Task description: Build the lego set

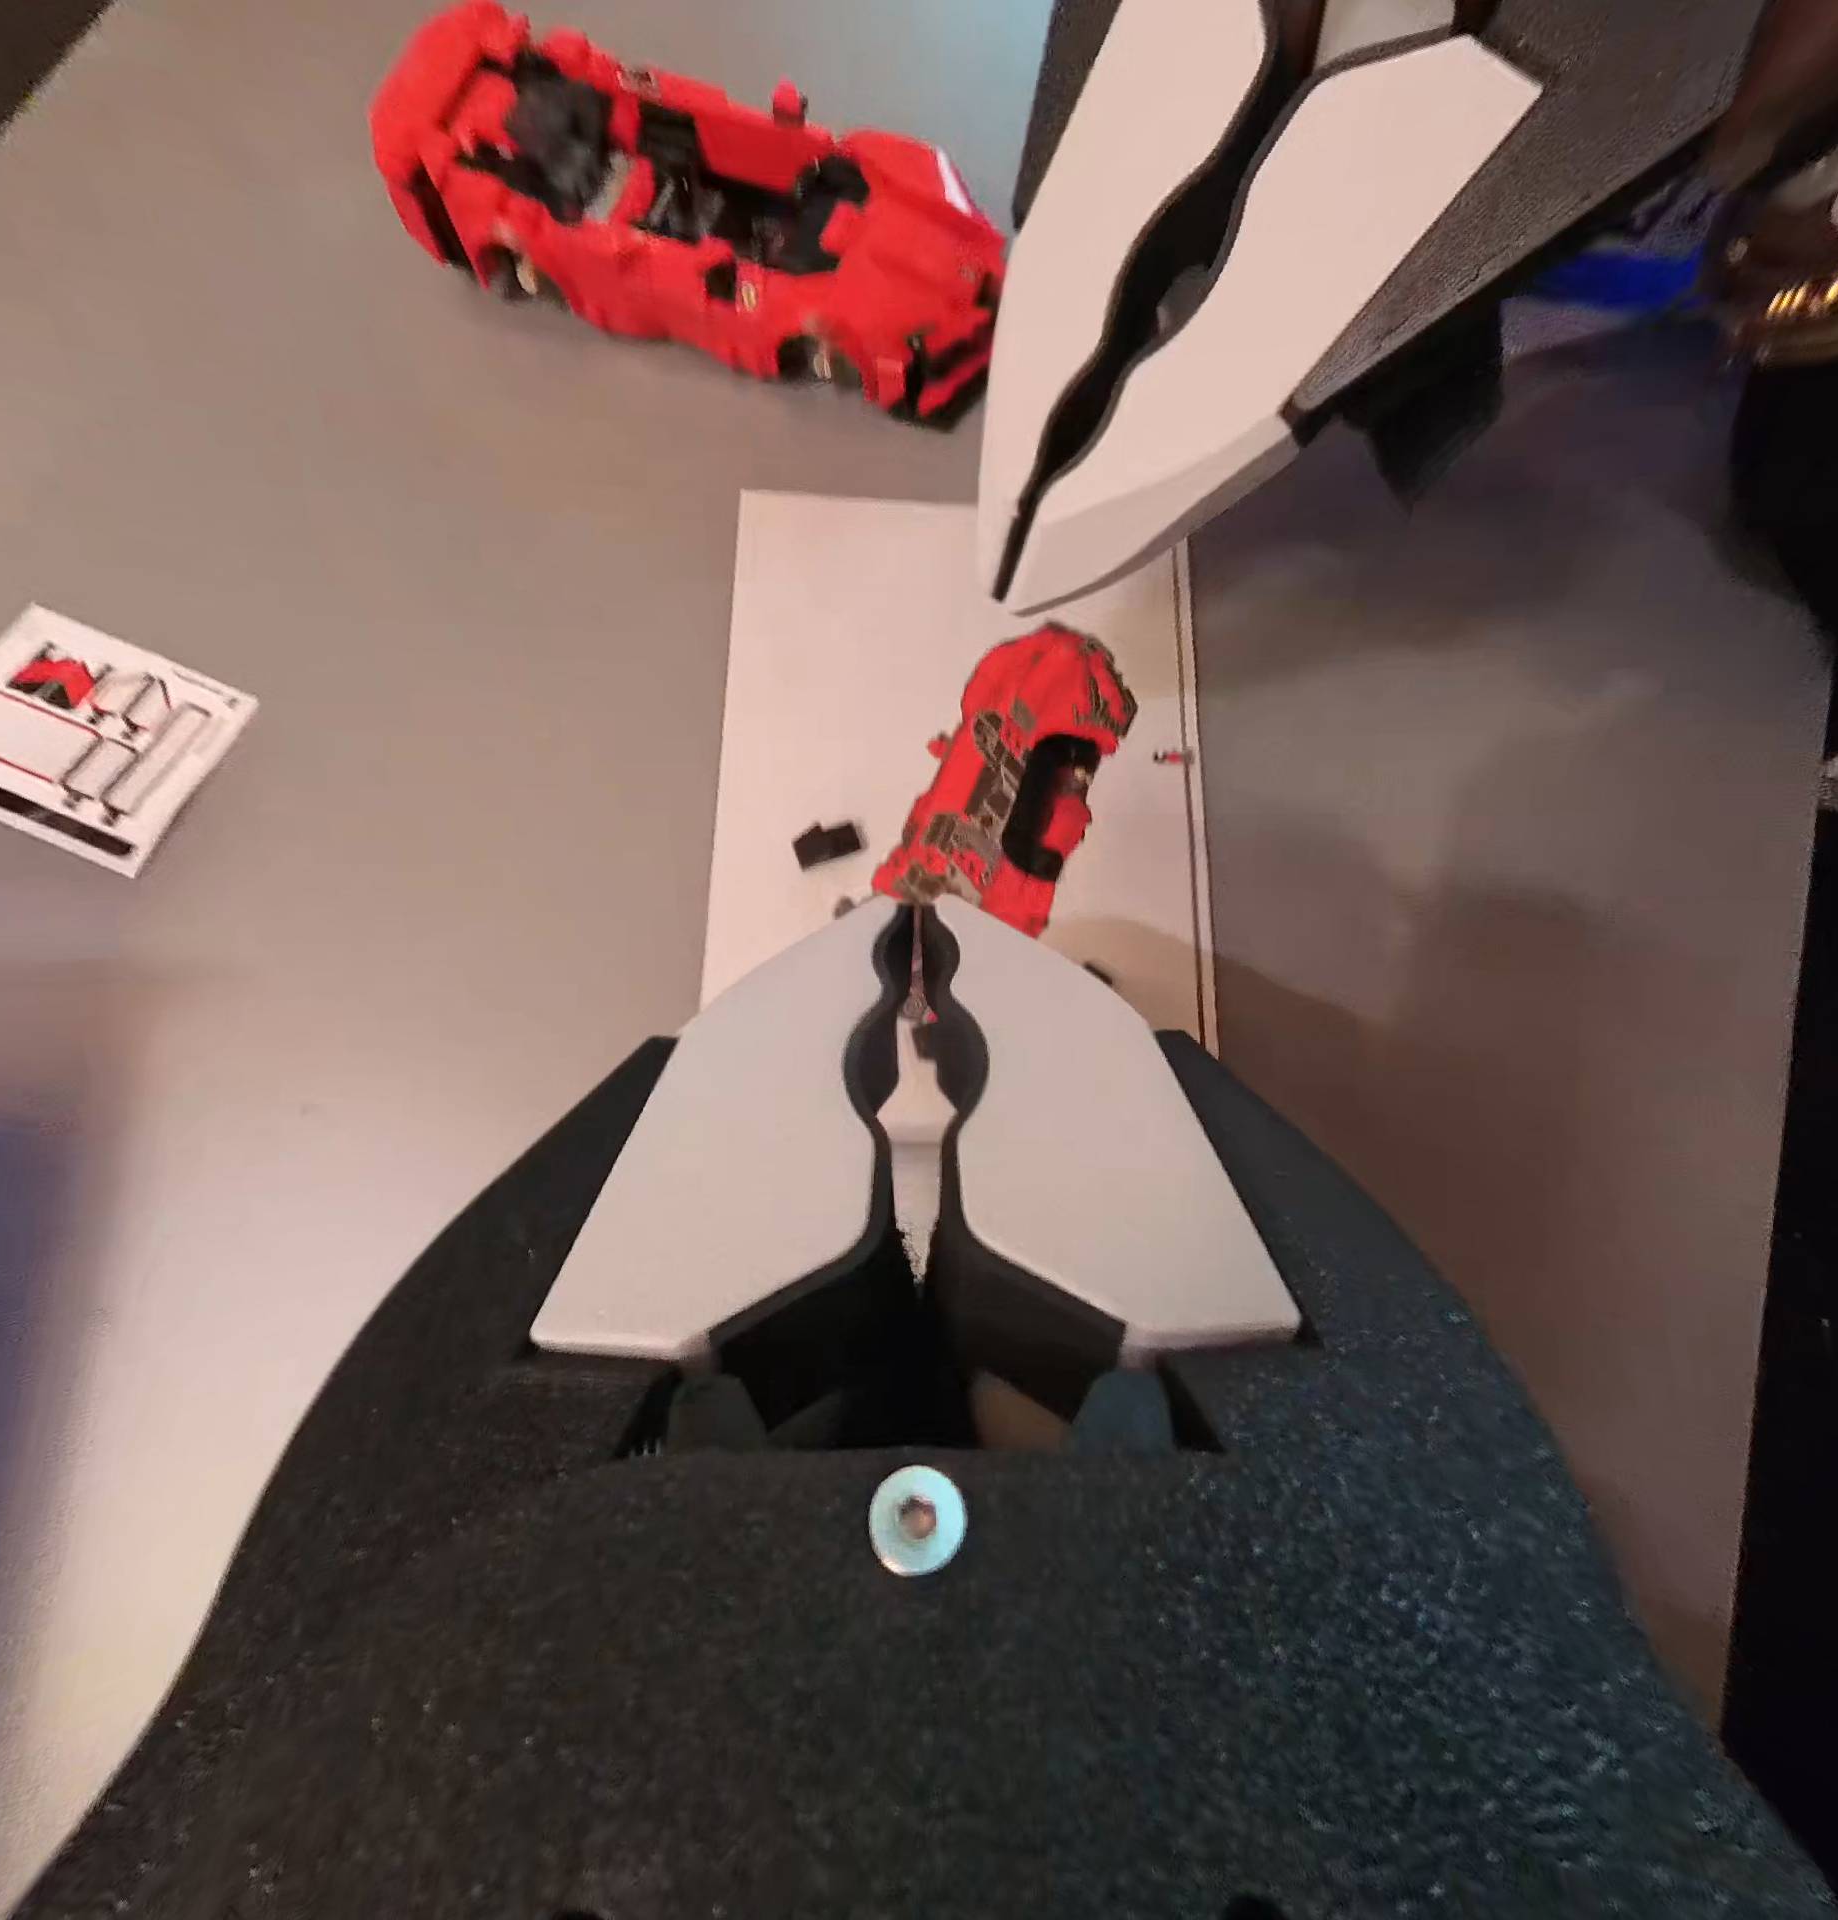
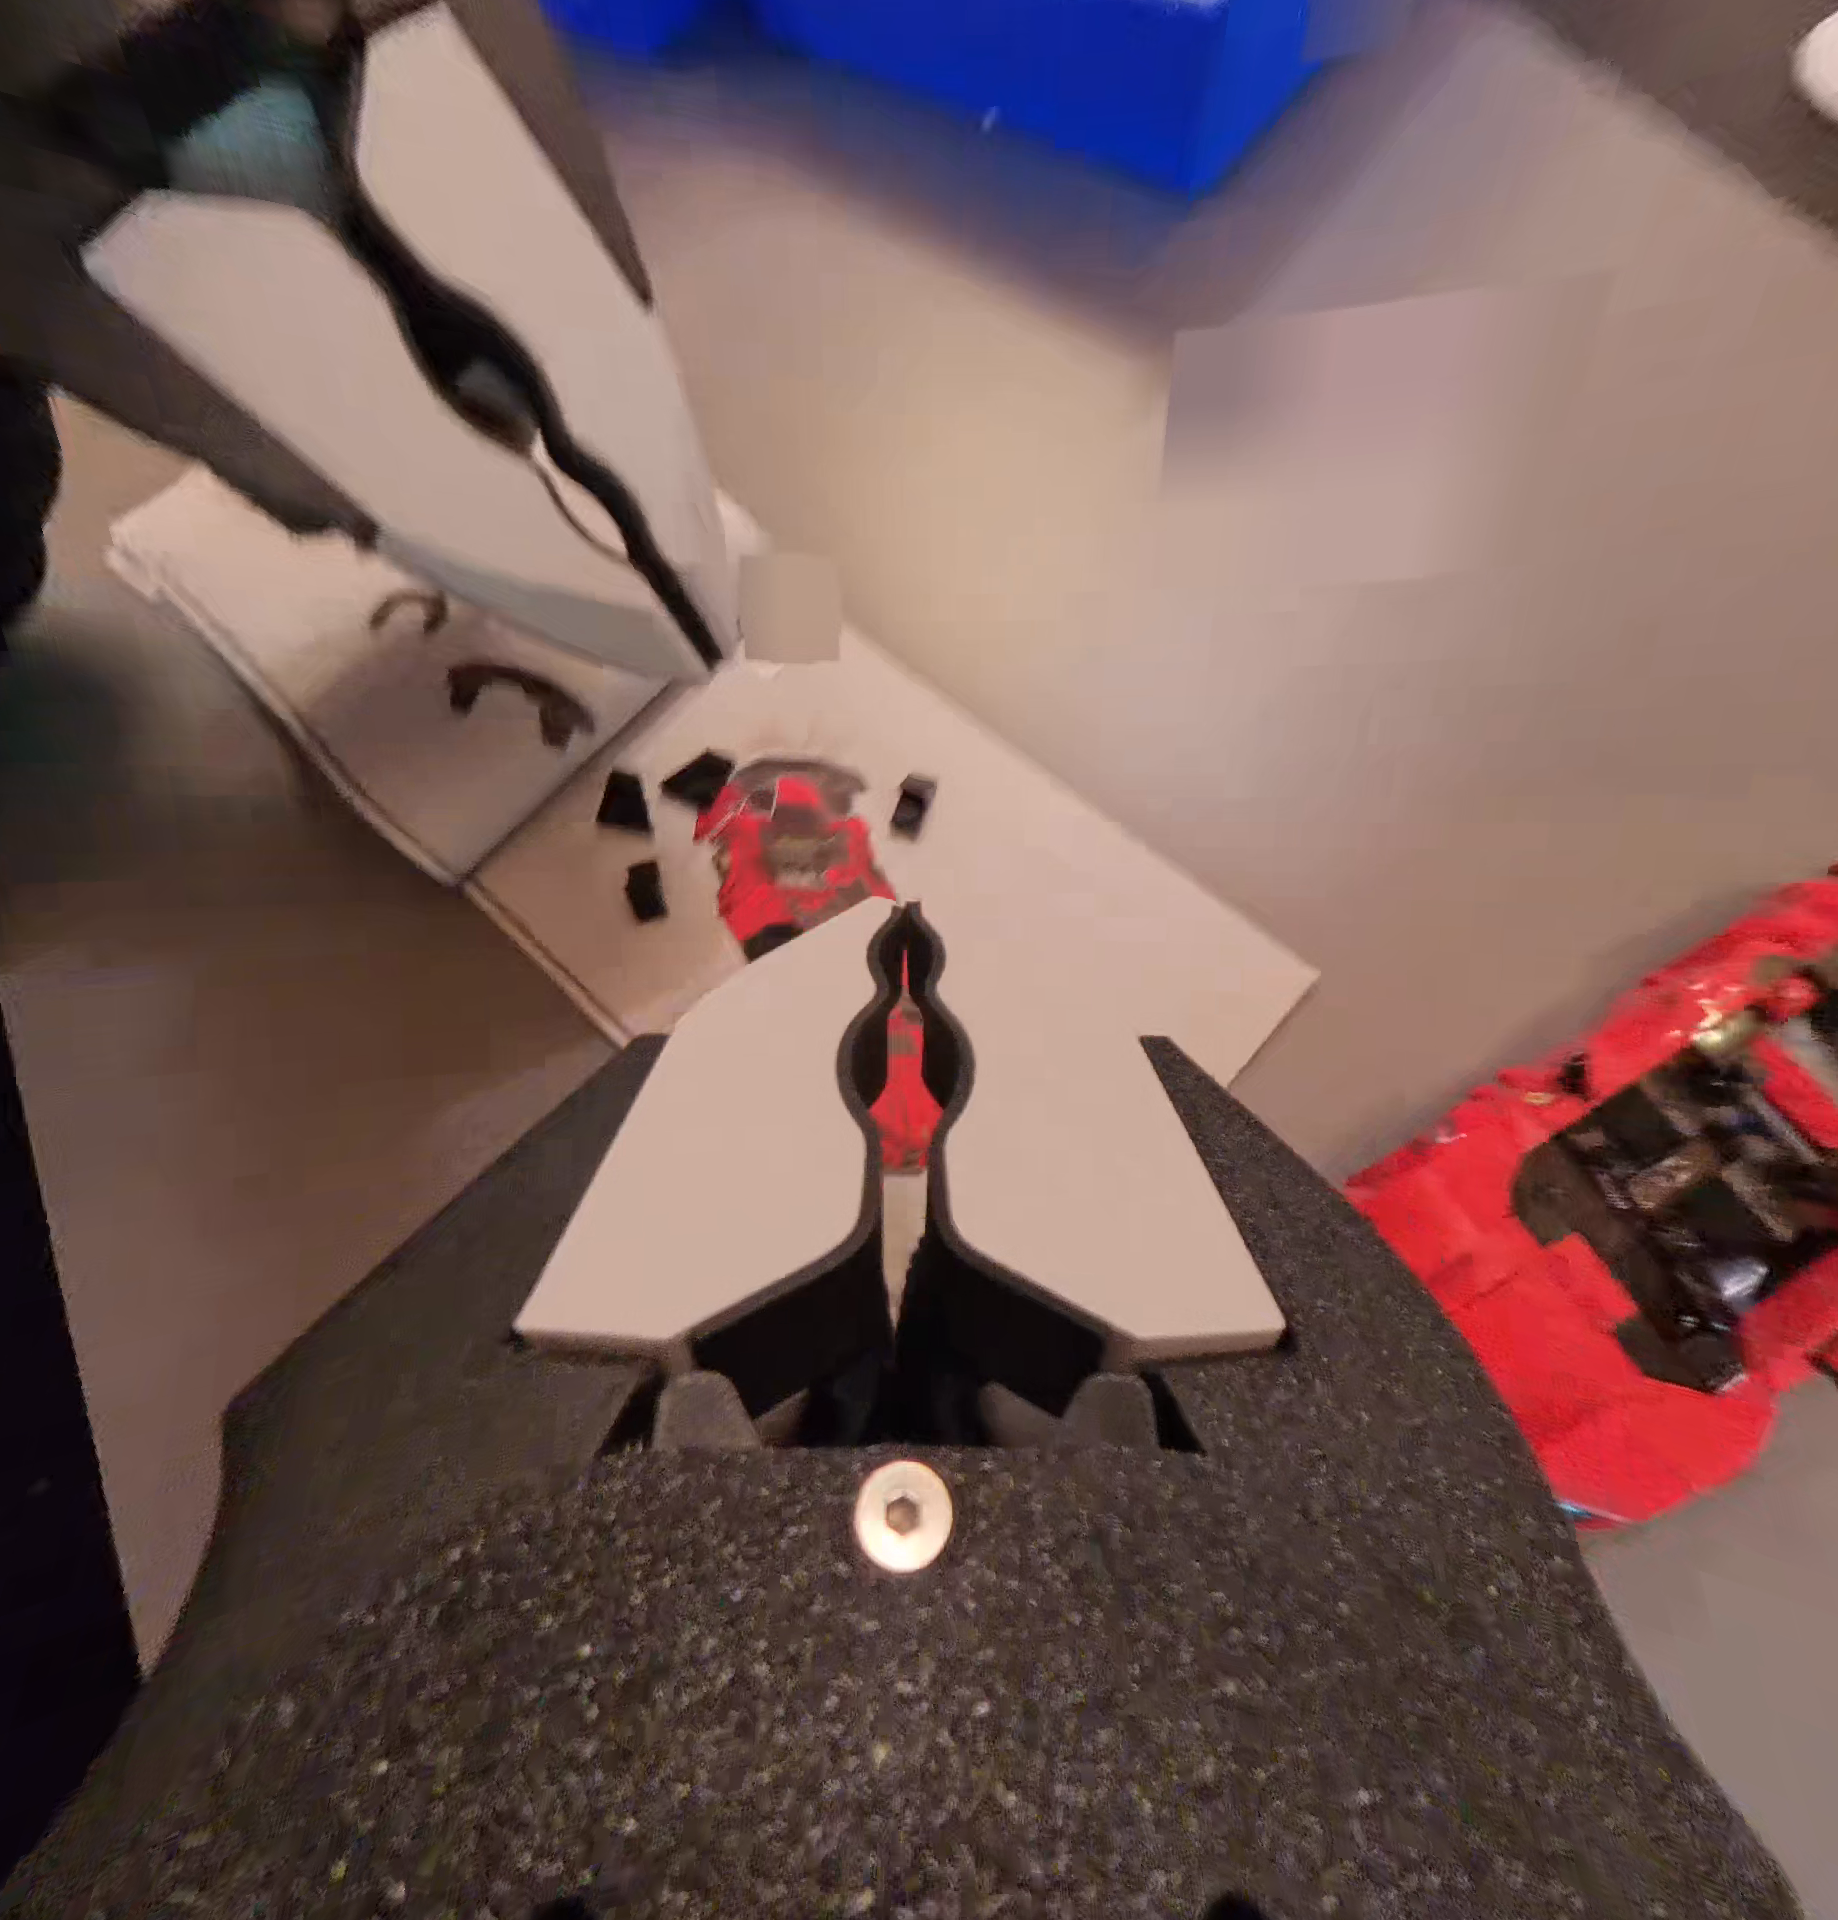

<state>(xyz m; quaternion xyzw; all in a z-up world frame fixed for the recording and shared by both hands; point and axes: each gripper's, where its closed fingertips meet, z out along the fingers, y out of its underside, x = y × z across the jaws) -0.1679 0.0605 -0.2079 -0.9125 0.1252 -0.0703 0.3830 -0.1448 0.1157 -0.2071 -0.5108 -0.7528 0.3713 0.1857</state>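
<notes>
A small red Lego sub-assembly (image 1: 1019, 779) lies on a white sheet (image 1: 842, 644), with a small black piece (image 1: 827, 842) beside it. My left gripper (image 1: 915, 912) hovers just short of it with the jaws shut; I see nothing held. My right gripper (image 1: 1003, 592) hangs above the sub-assembly from the far side, also shut. In the right wrist view the right gripper (image 2: 907, 914) is shut just over the sub-assembly (image 2: 790, 852), and the left gripper (image 2: 712, 655) comes in from the upper left. The large red Lego car (image 1: 686, 208) stands on the grey table.
A sticker sheet (image 1: 84, 738) lies at the left. Several small black pieces (image 2: 624, 800) sit on the sheet (image 2: 1102, 935). Two curved black parts (image 2: 510, 691) lie on a second white sheet. The car (image 2: 1673, 1195) is at the right, a blue box (image 2: 998, 73) behind. My left tips are roughly 6 cm from the small black piece (image 1: 827, 842). The right camera catches it too, in the right wrist view (image 2: 906, 807).
</notes>
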